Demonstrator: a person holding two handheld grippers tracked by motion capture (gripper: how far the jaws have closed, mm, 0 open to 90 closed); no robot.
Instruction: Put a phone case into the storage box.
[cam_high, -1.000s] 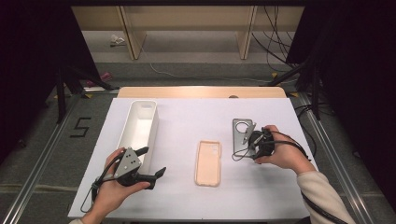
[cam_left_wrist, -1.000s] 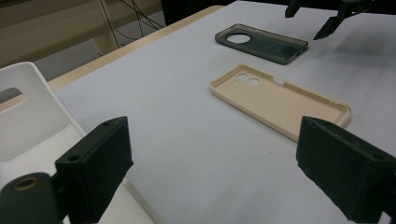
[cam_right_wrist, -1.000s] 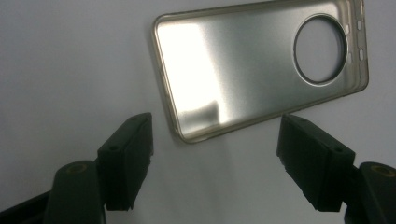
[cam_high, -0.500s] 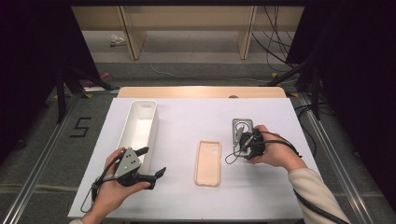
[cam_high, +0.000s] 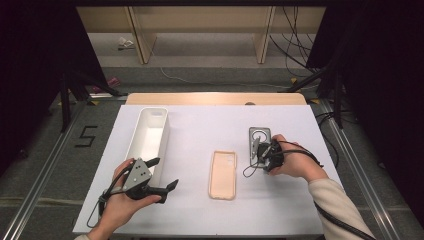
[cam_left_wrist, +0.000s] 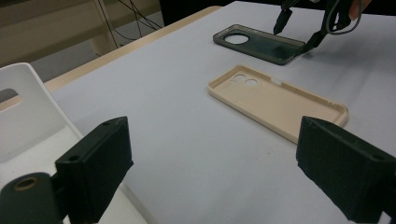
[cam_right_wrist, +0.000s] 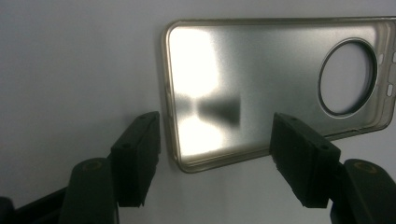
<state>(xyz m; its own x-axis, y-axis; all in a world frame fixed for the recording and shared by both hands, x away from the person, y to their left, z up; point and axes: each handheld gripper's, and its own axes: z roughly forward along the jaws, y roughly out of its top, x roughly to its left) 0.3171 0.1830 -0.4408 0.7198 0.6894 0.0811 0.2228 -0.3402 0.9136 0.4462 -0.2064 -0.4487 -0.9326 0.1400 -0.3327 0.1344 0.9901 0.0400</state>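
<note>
the right gripper (cam_high: 261, 154) hangs over the near end of a dark phone case (cam_high: 260, 142), a translucent smoky shell with rounded corners and one large round camera hole. in the right gripper view the case's (cam_right_wrist: 275, 79) inner face is smooth and glossy, with a thin raised rim. the blocky, matte black jaws have just been closing; they straddle one corner of the case, one outside the rim and one over the inner face, with no pinch visible.

the left gripper (cam_high: 162, 175) rests near the table's (cam_high: 200, 125) front edge, jaws spread wide and empty, beside a long white plastic tray (cam_high: 150, 137) with rounded walls. between the two grippers lies a beige phone case (cam_high: 223, 174), open side up, matte, with small round lens holes. the table top is flat, white and plain.
</note>
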